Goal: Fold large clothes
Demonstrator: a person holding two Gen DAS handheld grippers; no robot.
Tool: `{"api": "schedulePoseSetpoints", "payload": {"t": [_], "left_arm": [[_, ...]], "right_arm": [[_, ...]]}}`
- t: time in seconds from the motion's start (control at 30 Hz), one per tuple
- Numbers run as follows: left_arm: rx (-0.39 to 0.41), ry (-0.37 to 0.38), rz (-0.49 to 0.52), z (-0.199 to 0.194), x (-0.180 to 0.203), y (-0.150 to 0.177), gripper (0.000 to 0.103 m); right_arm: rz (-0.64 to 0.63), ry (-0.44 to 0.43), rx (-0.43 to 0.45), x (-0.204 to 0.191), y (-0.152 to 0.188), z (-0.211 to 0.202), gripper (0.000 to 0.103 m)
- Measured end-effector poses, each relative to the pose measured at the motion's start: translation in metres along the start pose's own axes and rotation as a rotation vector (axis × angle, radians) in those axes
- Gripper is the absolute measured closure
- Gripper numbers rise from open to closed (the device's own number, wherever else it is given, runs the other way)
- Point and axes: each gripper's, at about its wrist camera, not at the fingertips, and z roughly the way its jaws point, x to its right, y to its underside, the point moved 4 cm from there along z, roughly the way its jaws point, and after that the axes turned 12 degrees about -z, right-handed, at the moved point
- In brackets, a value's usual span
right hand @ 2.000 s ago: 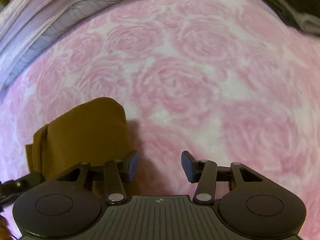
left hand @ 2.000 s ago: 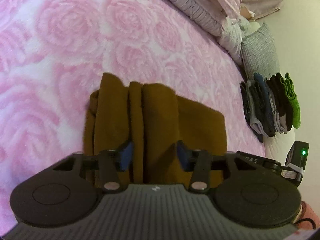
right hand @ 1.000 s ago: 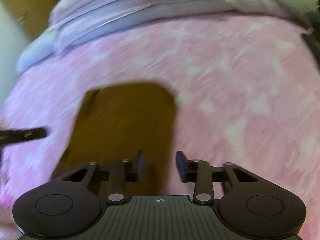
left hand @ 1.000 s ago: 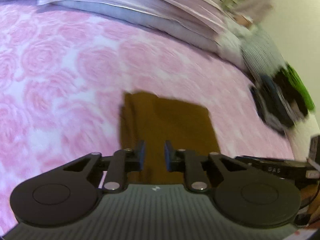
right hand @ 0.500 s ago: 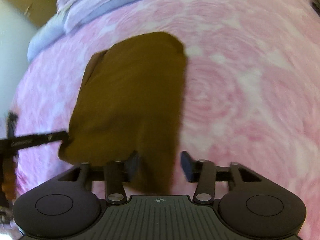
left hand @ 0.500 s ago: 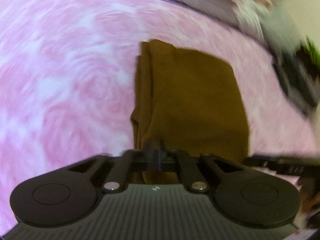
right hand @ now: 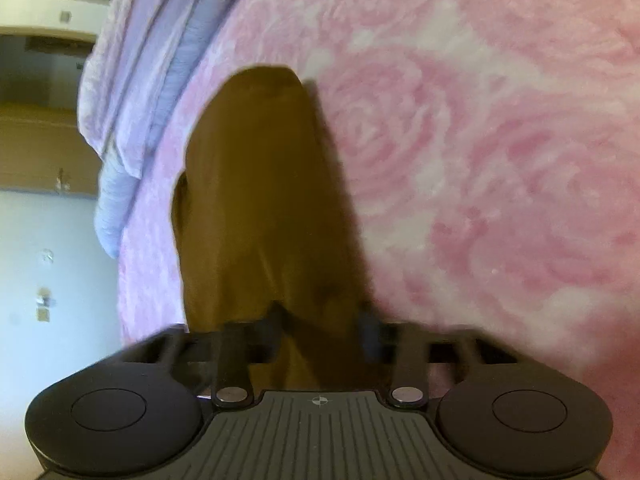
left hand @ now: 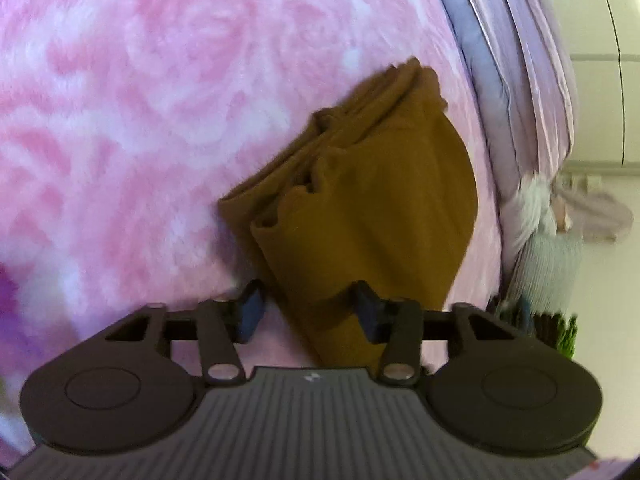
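Observation:
A brown garment (left hand: pixel 372 208), folded into a thick oblong bundle, lies on the pink rose-patterned blanket (left hand: pixel 160 80). My left gripper (left hand: pixel 308 314) is open, and the bundle's near end sits between its blue-padded fingers, closer to the right one. In the right wrist view the same brown garment (right hand: pixel 260 200) stretches away from me. My right gripper (right hand: pixel 322 330) is blurred, its jaws stand apart, and the garment's near end fills the gap between them. Its grip on the cloth is not clear.
A lilac and grey striped duvet (left hand: pixel 520 60) runs along the blanket's far side. A grey pillow (left hand: pixel 548 264) and a stack of folded dark and green clothes (left hand: pixel 556 328) sit at the right edge. Wall and room (right hand: pixel 48 200) show beyond the bed's edge.
My left gripper, shut half a second ago, now stands open around the bundle's end. Both cameras have rolled and moved closer to the garment, whose end now lies between the right fingers.

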Motion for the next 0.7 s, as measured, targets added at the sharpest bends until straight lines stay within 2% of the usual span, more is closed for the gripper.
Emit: {"api": "schedulePoseSetpoints", "payload": {"t": [0.03, 0.1, 0.2, 0.3, 0.37, 0.4, 0.43, 0.47, 0.53, 0.63, 0.7], "left_arm": [[0.005, 0.002, -0.012, 0.001, -0.002, -0.003, 0.089], [0.0, 0.011, 0.002, -0.001, 0.0, -0.012, 0.095], [0.062, 0.001, 0.138, -0.019, 0.018, -0.031, 0.096], [0.163, -0.002, 0.224, -0.043, 0.032, -0.058, 0.096], [0.199, -0.042, 0.32, -0.052, 0.038, -0.071, 0.096], [0.19, -0.062, 0.358, -0.051, 0.039, -0.075, 0.096], [0.158, -0.068, 0.369, -0.047, 0.037, -0.079, 0.094], [0.144, -0.08, 0.359, -0.044, 0.035, -0.079, 0.092], [0.136, -0.089, 0.298, -0.046, 0.025, -0.081, 0.078], [0.144, -0.055, 0.211, -0.057, 0.007, -0.073, 0.064], [0.128, -0.041, 0.158, -0.06, -0.004, -0.065, 0.06]], "right_arm": [[0.006, -0.008, 0.009, 0.0, 0.001, 0.001, 0.089], [0.032, -0.021, 0.025, 0.0, 0.008, -0.001, 0.09], [0.074, -0.078, 0.0, -0.015, 0.028, 0.005, 0.091], [0.071, -0.16, -0.1, -0.044, 0.055, 0.024, 0.091], [0.043, -0.162, -0.169, -0.057, 0.061, 0.036, 0.082], [0.007, -0.129, -0.216, -0.059, 0.06, 0.04, 0.07], [-0.035, -0.086, -0.241, -0.057, 0.054, 0.04, 0.057], [-0.069, -0.057, -0.237, -0.054, 0.046, 0.036, 0.053], [-0.119, -0.004, -0.186, -0.04, 0.014, 0.018, 0.041], [-0.181, 0.056, -0.072, -0.017, -0.042, -0.006, 0.028], [-0.25, 0.04, -0.059, -0.007, -0.083, -0.004, 0.026]]}}
